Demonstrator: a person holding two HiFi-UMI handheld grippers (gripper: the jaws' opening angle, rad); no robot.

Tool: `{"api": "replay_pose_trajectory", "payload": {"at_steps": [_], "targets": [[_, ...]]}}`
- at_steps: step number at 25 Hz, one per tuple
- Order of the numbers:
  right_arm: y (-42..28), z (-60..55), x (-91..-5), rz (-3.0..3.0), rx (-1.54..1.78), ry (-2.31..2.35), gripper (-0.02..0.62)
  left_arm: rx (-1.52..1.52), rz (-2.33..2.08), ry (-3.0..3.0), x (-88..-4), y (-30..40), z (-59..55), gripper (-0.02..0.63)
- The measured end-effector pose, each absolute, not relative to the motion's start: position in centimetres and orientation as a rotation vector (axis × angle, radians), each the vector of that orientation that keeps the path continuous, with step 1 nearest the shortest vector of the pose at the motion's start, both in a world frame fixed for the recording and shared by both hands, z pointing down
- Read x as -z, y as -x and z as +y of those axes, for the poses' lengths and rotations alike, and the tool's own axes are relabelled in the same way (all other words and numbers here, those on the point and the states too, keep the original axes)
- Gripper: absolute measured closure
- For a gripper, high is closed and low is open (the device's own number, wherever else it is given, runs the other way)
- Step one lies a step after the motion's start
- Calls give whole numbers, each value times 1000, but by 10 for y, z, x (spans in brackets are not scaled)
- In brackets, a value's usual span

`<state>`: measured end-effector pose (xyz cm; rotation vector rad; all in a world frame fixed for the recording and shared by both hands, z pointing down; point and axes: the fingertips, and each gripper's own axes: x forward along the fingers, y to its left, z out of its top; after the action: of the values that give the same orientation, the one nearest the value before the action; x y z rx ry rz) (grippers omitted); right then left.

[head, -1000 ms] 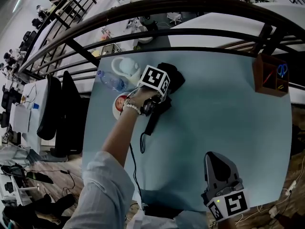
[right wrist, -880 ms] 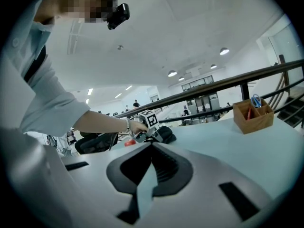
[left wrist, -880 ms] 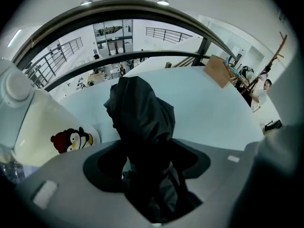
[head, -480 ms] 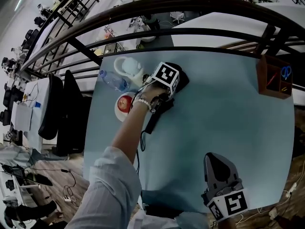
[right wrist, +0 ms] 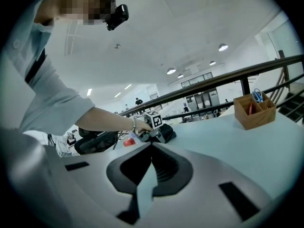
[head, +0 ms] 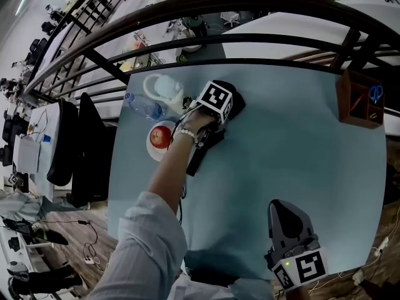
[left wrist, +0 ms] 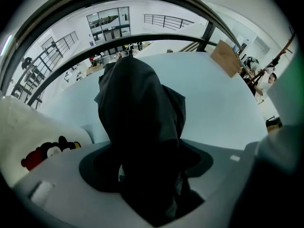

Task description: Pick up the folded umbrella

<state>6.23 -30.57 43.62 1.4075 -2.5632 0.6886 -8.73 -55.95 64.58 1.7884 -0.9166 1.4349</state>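
Two tools: the left tool (head: 225, 108) clamps the umbrella (left wrist: 137, 113) lying on the surface (head: 294, 142); the right tool (right wrist: 145, 184) is closed and empty. Loose fabric could slip free on lifting, dropping it onto the nearby apple (head: 161, 136).

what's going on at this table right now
A person is working at a light blue table with a claw in each hand. The left claw is reaching across to the far side and is closed on the black folded umbrella, which fills the space between its jaws. Whether the umbrella has left the tabletop cannot be told. The right claw sits idle near the table's near edge, its jaws together on nothing.
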Motion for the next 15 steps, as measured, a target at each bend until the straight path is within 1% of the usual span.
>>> {"api": "replay_pose_trajectory", "payload": {"at_steps": [9, 15], "targets": [[-58, -304, -439, -2542, -706, -1406, 595, -1279, -988, -1859, -645, 88, -565, 291], [-51, -296, -429, -2546, -671, -1417, 595, -1199, -1030, -1909, -637, 89, -568, 307]]}}
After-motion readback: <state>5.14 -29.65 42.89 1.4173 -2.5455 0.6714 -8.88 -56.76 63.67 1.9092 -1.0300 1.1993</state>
